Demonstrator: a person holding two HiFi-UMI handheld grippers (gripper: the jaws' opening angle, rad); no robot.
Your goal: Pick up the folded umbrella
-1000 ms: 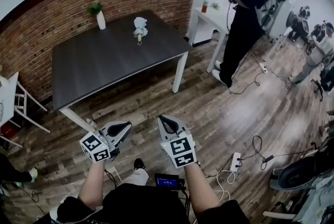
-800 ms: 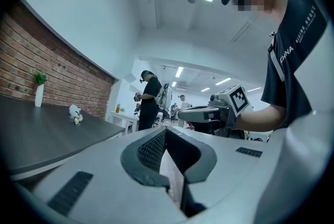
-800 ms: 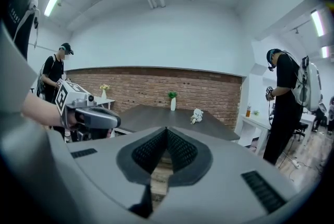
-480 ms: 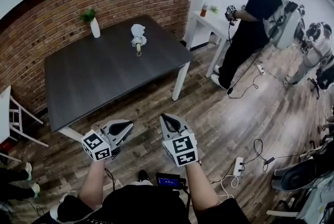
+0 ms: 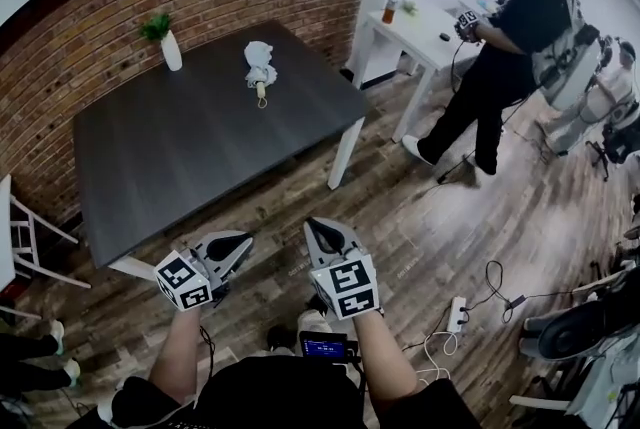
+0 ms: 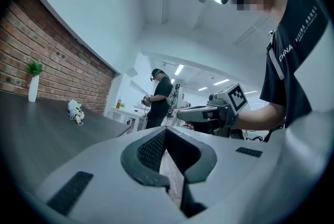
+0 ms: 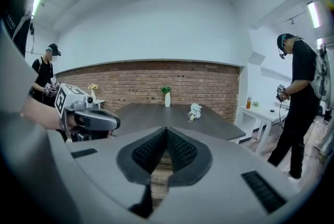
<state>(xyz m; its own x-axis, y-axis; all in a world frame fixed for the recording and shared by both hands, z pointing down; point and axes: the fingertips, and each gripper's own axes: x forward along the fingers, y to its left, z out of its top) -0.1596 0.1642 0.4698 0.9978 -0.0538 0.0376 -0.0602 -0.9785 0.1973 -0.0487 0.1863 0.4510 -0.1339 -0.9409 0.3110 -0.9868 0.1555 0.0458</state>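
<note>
Dark table [image 5: 200, 147] sits against the brick wall, with a white vase with a green plant [image 5: 165, 42] at its far left corner. Left gripper [image 5: 238, 239] is held low over the wood floor, short of the table's near edge, with its jaws pressed together and nothing between them. The folded umbrella [image 5: 260, 67] lies flat on the far half of the table, right of the vase and well apart from it, nearer the brick wall than the near edge. Right gripper [image 5: 318, 229] is just beside the left one, also over the floor, jaws closed and empty. A 2nd person [image 5: 510, 47] stands far right by a white side table [image 5: 430, 27], not involved.

Progress: nothing done yet, I'd say. The umbrella is untouched and both grippers are well apart from it, with most of the tabletop between. What's left is the approach to the table, opening 1 gripper, the grasp and the lift.

Umbrella long axis runs roughly from the wall toward the near edge. The bunched white canopy is at the wall end. The tan handle end points back toward the grippers, tilted slightly left in the right gripper view.
</note>
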